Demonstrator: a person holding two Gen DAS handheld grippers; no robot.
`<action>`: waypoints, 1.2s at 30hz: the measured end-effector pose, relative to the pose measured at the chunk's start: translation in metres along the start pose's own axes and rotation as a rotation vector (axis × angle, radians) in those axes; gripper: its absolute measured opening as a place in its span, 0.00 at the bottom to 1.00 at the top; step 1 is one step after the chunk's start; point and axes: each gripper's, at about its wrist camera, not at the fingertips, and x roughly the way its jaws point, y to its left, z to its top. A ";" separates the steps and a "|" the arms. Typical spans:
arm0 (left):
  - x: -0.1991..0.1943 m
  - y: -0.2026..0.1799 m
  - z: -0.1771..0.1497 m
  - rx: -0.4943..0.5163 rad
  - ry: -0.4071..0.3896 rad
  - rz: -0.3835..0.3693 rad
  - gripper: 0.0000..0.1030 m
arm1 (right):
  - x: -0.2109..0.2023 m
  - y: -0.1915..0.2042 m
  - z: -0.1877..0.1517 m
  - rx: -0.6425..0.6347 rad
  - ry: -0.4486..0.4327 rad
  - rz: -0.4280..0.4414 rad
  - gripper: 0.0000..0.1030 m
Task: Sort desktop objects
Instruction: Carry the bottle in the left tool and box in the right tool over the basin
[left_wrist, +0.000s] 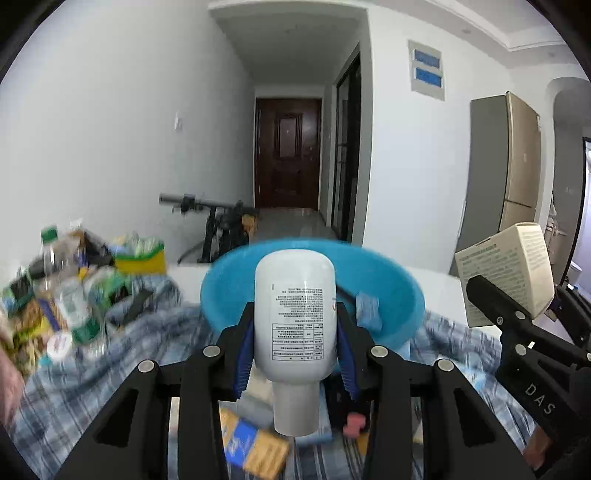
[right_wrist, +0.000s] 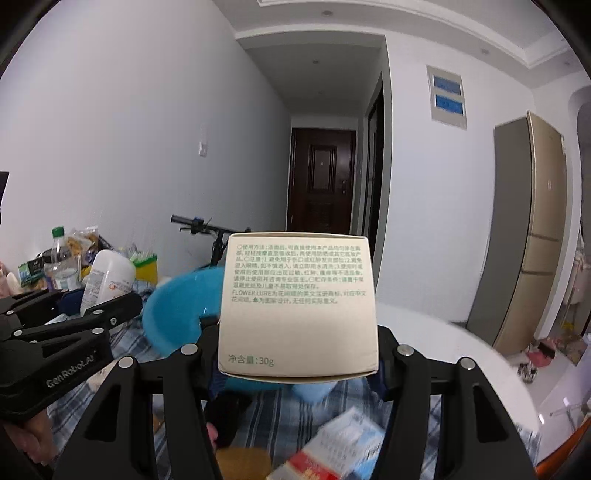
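Beneath both grippers, a plaid cloth (left_wrist: 155, 332) covers the table.

1. A white table (right_wrist: 436, 332) carries everything; its bare top shows at the right, past the edge of the cloth.
2. A blue-and-white checked cloth (left_wrist: 155, 332) is spread over most of the table, rumpled in places.
3. A round, light-blue plastic basin (left_wrist: 391, 288) sits on the cloth near the middle.
4. At the left, a blurred heap of clear plastic bottles with green caps and snack packets (left_wrist: 62, 295) lies on the cloth.
5. Near the front edge, a yellow-and-blue packet (left_wrist: 255, 446) and a red-and-white carton (right_wrist: 332, 454) lie flat on the cloth, both blurred.
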 end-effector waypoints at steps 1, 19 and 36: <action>0.002 -0.002 0.005 0.013 -0.023 0.013 0.40 | 0.002 0.000 0.006 -0.003 -0.013 -0.001 0.56; 0.091 -0.001 0.084 0.060 -0.137 0.046 0.40 | 0.100 -0.022 0.069 0.048 -0.003 0.014 0.56; 0.185 0.019 0.110 0.026 -0.064 0.036 0.40 | 0.179 -0.016 0.080 0.052 0.036 0.066 0.56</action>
